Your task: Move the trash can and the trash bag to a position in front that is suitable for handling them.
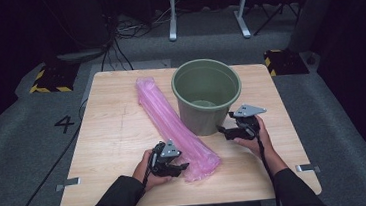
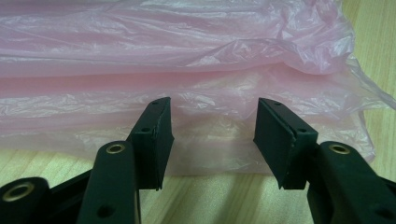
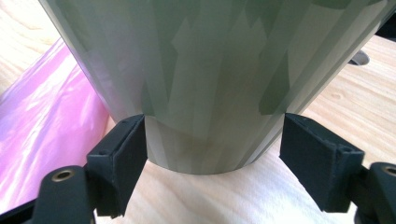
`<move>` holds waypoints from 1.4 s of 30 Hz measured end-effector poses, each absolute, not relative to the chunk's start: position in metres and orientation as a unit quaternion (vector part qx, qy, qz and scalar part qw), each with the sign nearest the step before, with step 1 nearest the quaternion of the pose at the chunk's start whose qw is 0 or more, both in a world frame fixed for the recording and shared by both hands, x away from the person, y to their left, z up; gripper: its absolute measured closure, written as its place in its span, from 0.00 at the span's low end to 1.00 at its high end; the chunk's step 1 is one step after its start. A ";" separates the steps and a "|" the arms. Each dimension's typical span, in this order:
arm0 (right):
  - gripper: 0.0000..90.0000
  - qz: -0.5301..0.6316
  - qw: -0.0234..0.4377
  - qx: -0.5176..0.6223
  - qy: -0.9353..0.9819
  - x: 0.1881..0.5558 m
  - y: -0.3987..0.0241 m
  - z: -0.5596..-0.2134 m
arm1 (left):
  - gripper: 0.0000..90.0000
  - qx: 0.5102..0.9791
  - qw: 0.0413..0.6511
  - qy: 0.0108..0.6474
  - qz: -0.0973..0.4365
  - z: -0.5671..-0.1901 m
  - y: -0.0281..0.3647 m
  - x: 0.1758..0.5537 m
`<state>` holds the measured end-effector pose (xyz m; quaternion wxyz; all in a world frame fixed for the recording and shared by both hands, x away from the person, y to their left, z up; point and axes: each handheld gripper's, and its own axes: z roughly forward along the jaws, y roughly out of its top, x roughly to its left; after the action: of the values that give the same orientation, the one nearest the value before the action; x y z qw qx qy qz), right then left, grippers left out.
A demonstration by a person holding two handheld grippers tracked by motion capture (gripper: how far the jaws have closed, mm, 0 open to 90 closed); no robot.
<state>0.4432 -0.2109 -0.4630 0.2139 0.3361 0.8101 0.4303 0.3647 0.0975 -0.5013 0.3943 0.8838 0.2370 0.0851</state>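
Your left gripper (image 1: 174,165) sits at the near end of the pink plastic bag roll (image 1: 173,124), jaws apart and empty; the crinkled film lies straight ahead of the pads without touching them. The roll's long axis runs diagonally from that near end away toward the far left of the wooden table (image 1: 108,134), so a grip here would take it across its width. Your right gripper (image 1: 236,131) faces the base of the green plastic bucket (image 1: 206,97), jaws spread at either side of the base, with a gap showing at the right pad. The bucket is smooth, rigid, tapered and upright, just beside the roll. The film is thin, glossy and slippery-looking.
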 end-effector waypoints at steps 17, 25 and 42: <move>0.29 0.427 0.160 0.298 0.839 0.420 -0.199 -0.459 | 0.51 0.884 0.391 0.238 0.098 -0.502 0.091 0.363; 0.30 0.440 0.108 0.266 0.851 0.375 -0.209 -0.457 | 0.51 0.884 0.391 0.236 0.100 -0.502 0.077 0.365; 0.63 0.370 0.124 0.261 0.883 0.376 -0.194 -0.489 | 0.23 0.884 0.383 0.247 0.107 -0.499 0.065 0.363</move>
<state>0.3761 -0.1943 -0.4891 0.1242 0.2614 0.8827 0.3702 0.3625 0.0653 -0.4987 0.3829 0.8838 0.2468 0.1068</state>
